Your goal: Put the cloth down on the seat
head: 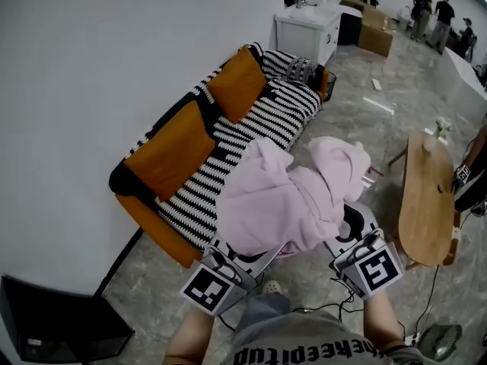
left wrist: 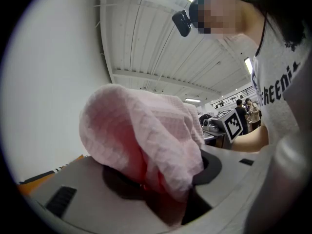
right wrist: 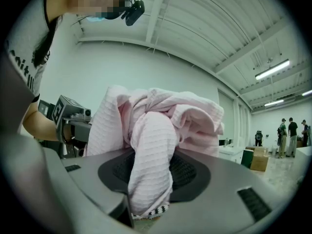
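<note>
Down below, against the white wall (head: 91,67) and on the grey stone floor (head: 358,120): the seat (head: 251,128), a long sofa covered in black-and-white stripes, with two orange cushions (head: 179,154) propped along its back.

Next in size, raised in the air on the near side of the seat: the cloth (head: 281,196), pink and waffle-textured, bunched into a loose heap and carried between the two hand-held grippers. Overlapping the seat's front edge in the head view; touching it or not, impossible to tell.

Off to the right, well apart from the seat: a wooden table (head: 426,196). At the lower left corner, on the floor: a dark box (head: 53,329).

Then the left hand-held gripper (head: 245,255), tips buried under the cloth's lower left edge. In the left gripper view, pointed up toward the ceiling, jaws fairly wide yet pinching a thick fold of the cloth, with the rest ballooning above them.

Likewise the right hand-held gripper (head: 351,230), under the cloth's right side. In the right gripper view, also tipped upward, jaws clamped on a rolled strip of the cloth running down between the pads, more folds piled behind it.

Smallest and farthest: a white cabinet (head: 308,25) beyond the seat's far end, and several people (head: 434,14) standing at the back of the room.
</note>
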Motion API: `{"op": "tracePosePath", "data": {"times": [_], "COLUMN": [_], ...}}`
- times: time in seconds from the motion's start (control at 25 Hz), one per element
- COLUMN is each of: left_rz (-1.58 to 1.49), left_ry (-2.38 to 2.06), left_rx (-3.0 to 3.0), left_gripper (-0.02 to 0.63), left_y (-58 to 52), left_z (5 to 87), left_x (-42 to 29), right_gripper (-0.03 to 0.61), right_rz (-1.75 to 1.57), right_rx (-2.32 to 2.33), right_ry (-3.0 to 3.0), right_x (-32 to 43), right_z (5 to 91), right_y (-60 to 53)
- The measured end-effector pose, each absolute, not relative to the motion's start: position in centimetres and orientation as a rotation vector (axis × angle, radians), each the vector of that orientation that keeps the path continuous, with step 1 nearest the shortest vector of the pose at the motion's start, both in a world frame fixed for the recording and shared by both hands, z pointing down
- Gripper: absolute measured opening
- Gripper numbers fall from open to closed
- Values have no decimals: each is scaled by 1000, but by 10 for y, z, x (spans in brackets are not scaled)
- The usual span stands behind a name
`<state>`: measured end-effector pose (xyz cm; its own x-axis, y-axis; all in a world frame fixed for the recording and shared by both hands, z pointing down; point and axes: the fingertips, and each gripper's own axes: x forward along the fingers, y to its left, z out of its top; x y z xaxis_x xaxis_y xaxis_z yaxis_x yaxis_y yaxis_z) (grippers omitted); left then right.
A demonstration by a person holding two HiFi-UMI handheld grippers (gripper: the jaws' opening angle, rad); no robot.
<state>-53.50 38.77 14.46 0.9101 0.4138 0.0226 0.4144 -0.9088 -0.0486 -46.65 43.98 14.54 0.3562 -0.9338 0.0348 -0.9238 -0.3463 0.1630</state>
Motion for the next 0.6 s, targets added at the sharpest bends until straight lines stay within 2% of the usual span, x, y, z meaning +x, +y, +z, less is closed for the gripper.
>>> {"op": "tracePosePath", "data": {"times": [0.6], "left_rz": [-14], "left_ry": [-779], "left_rx": [-3038], "left_gripper": [247], "left_y": [321], "left_z": [158], "left_x": [-475], "right_gripper": [181], "right_rz": [-21], "right_rx": [2515], "right_ry": [-1581], "right_x": [-411], "right_z": [156], "right_y": [380]}}
